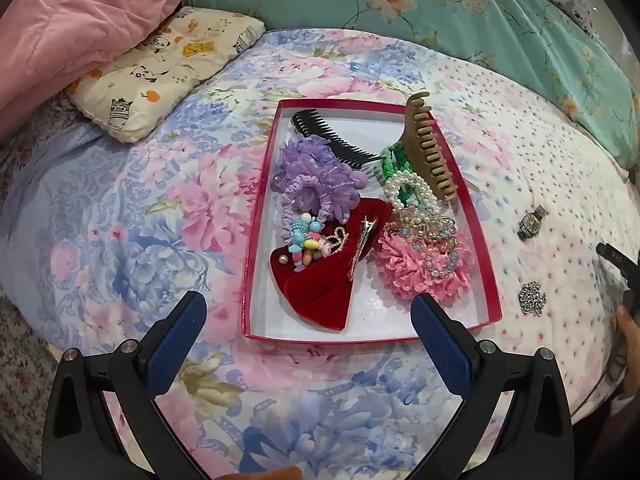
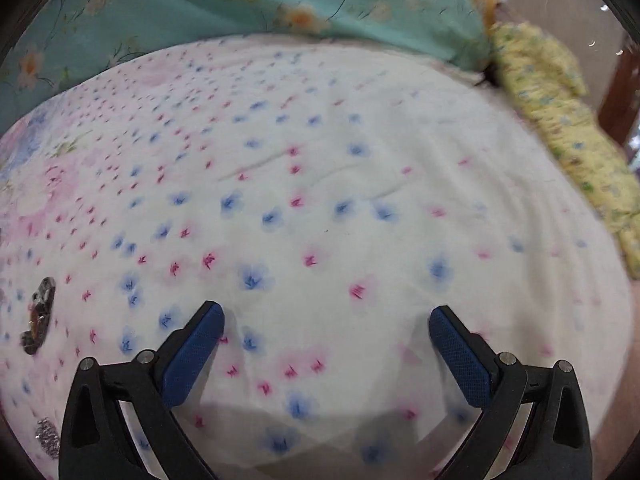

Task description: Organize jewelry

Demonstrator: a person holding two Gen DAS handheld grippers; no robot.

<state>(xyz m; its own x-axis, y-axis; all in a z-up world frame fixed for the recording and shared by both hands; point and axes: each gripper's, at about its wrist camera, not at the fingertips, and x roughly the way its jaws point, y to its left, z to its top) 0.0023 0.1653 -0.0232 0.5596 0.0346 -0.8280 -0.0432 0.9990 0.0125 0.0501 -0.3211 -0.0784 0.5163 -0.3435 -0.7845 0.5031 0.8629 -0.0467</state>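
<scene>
While red box (image 1: 486,276) sits full on bedspread (image 1: 120,220), left gripper (image 1: 308,316) and right gripper (image 2: 326,328) fingers wide, empty.

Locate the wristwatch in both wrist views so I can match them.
Left wrist view: wristwatch lies on the bedspread, right of the red box, beyond the silver chain pile.
Right wrist view: wristwatch at far left edge, blurred.
Shared landmark: the chain pile, nearer the camera than the watch.

A red-rimmed box (image 1: 486,264) lay on the bed, heaped with hair accessories (image 1: 320,200) and a pearl bracelet (image 1: 408,192). Well to its right lay a wristwatch (image 1: 532,222) and a bunched silver chain (image 1: 532,298), apart.
</scene>
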